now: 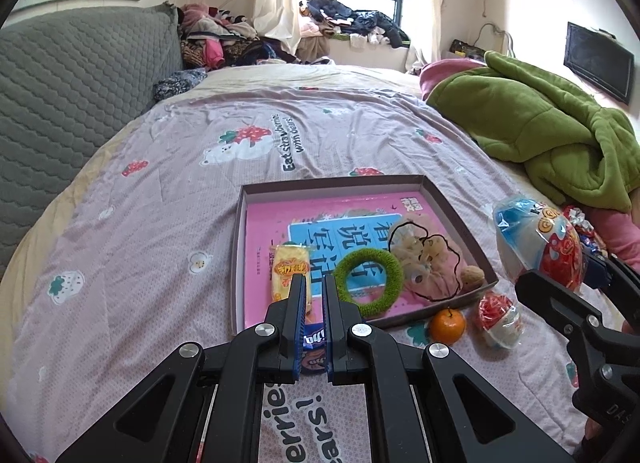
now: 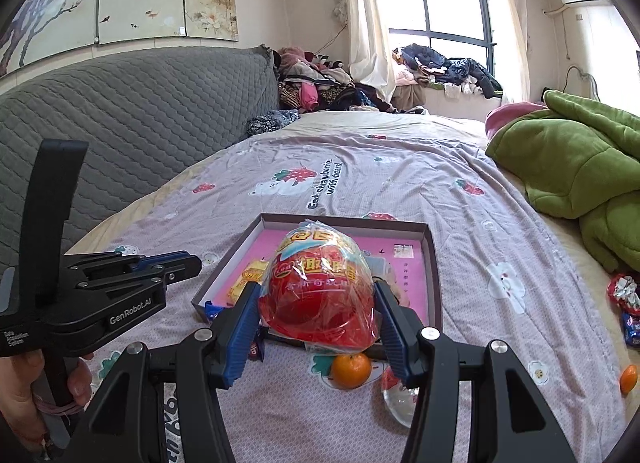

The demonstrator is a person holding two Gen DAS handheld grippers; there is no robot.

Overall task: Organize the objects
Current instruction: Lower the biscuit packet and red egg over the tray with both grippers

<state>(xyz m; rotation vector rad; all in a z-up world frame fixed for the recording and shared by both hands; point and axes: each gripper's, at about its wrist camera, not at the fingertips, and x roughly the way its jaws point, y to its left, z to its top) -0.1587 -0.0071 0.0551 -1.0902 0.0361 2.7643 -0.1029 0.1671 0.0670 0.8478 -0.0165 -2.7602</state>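
Now, right gripper (image 2: pixel 316 305) clamping the wrapped red egg toy (image 2: pixel 320 295) above the tray (image 2: pixel 434 263), left gripper (image 1: pixel 311 303) pressed together, empty.

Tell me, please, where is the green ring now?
The green ring lies inside the shallow box, on the pink book, in the left wrist view, between the yellow snack packet and the beige hair tie.

Both grippers are black plastic linkages with round silver screws at the joints and ribbed blue pads lining the fingers (image 1: pixel 298 319). The left gripper (image 2: pixel 188 261) carries white "GenRobot.AI" lettering on its side
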